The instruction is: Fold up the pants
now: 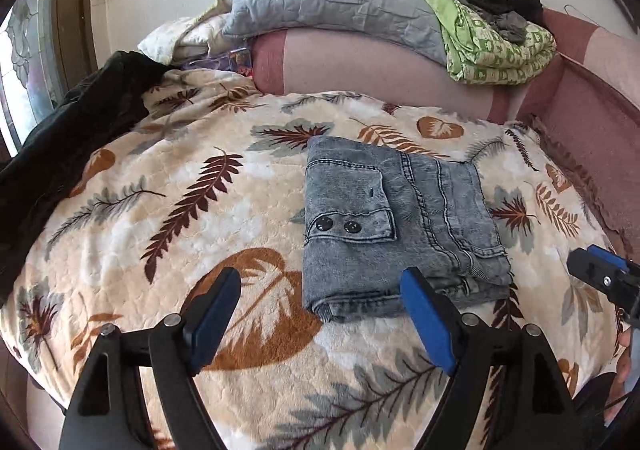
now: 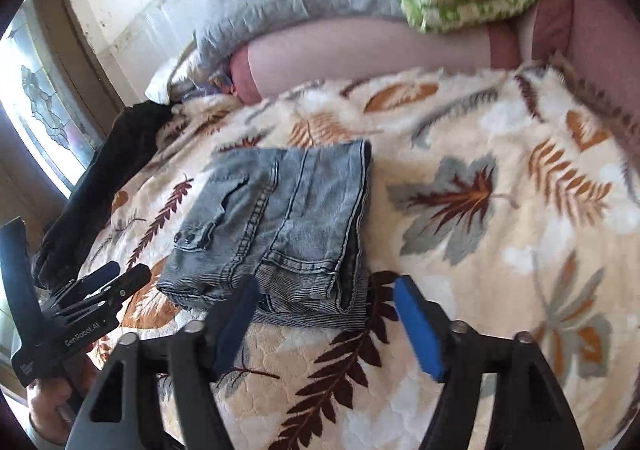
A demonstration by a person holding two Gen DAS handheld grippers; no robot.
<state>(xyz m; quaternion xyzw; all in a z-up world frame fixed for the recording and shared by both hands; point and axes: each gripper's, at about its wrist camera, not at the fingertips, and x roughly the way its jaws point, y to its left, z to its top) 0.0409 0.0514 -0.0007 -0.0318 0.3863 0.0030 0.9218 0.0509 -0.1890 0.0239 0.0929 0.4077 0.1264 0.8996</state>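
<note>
Now, through the left wrist camera, we see the grey denim pants [image 1: 400, 226] lying folded into a compact rectangle on the leaf-print blanket [image 1: 160, 210], waistband tab and two snaps uppermost. Our left gripper [image 1: 320, 314] hangs just short of the bundle's near edge with its jaws spread and nothing between them; the right gripper's tip [image 1: 600, 274] shows at the right margin, clear of the cloth.

From the right wrist camera, the pants [image 2: 288, 226] sit ahead and left of centre, stacked layers showing at the near edge. Our right gripper [image 2: 324, 314] is spread wide and empty, its left finger overlapping the bundle's near corner in the picture; contact we cannot tell.

We judge the folding essentially finished. To finish well, we should keep both grippers off the cloth and back away without snagging that near hem, so the layers stay squared.
</note>
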